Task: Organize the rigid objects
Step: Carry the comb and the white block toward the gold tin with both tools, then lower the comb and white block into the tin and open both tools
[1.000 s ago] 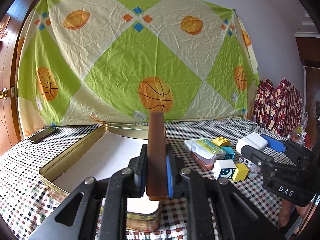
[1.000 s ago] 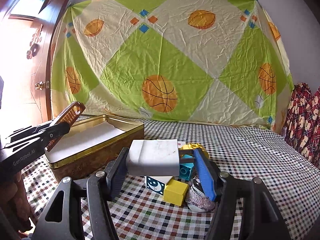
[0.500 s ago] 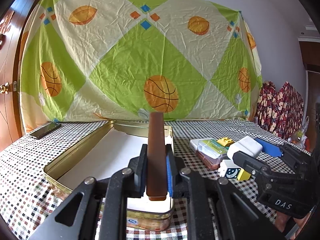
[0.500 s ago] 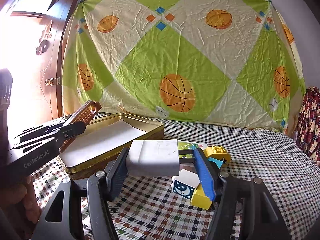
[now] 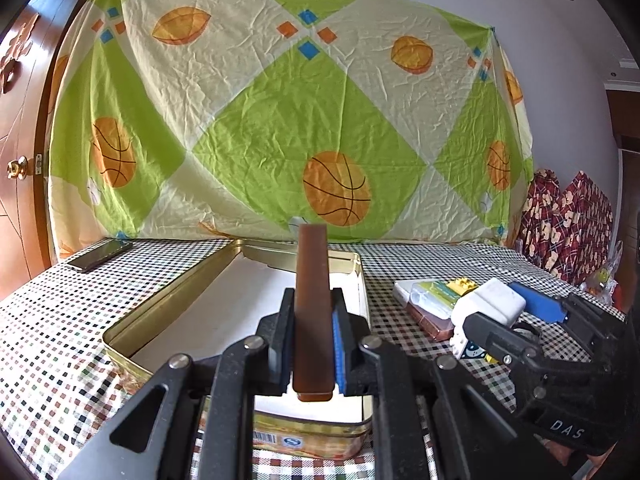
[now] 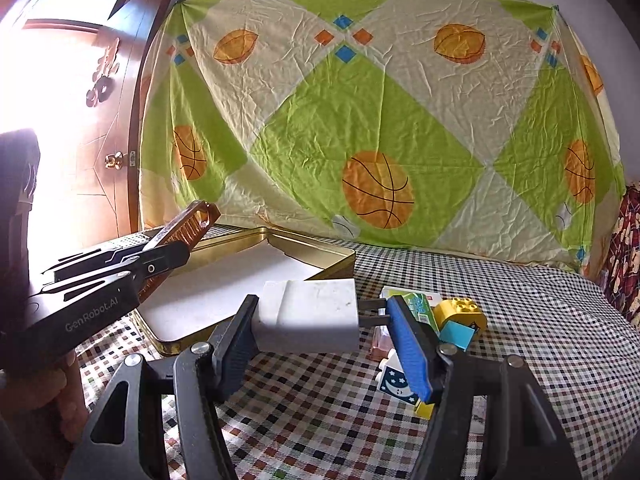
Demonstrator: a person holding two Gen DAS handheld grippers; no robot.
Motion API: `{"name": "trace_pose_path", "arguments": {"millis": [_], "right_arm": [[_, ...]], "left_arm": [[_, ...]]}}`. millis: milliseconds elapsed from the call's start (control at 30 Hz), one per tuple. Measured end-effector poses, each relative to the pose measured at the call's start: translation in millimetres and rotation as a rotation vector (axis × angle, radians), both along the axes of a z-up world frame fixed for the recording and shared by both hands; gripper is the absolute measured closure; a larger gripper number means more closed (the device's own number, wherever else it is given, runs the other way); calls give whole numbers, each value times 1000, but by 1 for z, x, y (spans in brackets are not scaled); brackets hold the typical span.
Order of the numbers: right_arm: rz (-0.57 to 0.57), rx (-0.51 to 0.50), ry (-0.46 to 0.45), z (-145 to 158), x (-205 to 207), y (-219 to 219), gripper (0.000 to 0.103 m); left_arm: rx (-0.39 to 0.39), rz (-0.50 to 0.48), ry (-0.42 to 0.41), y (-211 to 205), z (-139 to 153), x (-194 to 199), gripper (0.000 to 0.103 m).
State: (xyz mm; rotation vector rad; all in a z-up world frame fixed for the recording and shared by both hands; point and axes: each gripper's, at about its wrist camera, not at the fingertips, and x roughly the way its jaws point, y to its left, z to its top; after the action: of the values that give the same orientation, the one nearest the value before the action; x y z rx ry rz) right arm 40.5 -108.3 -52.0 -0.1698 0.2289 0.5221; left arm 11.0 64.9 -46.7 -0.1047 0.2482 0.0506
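My left gripper [image 5: 313,344] is clamped on a brown comb [image 5: 312,304] over the gold tin [image 5: 168,304]. My right gripper [image 6: 324,332] grips a white charger [image 6: 308,316] above the counter [image 6: 540,320], beside the tin.

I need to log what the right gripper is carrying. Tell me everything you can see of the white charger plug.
The white plastic charger plug is a rounded rectangular block, slightly scuffed and speckled, with two dark metal prongs on one end. It lies on its side, clamped in the right gripper: the black pad presses its flat end, the blue pad meets the prongs. It hangs above the checkered tablecloth, beside the open gold tin, touching nothing else.
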Motion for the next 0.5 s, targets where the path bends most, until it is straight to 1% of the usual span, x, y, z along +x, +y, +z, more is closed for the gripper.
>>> {"name": "trace_pose_path", "arguments": {"millis": [500], "right_arm": [[56, -14, 21, 0, -2, 25, 37]], "left_arm": [[-23, 38, -1, 25, -1, -4, 89]]}}
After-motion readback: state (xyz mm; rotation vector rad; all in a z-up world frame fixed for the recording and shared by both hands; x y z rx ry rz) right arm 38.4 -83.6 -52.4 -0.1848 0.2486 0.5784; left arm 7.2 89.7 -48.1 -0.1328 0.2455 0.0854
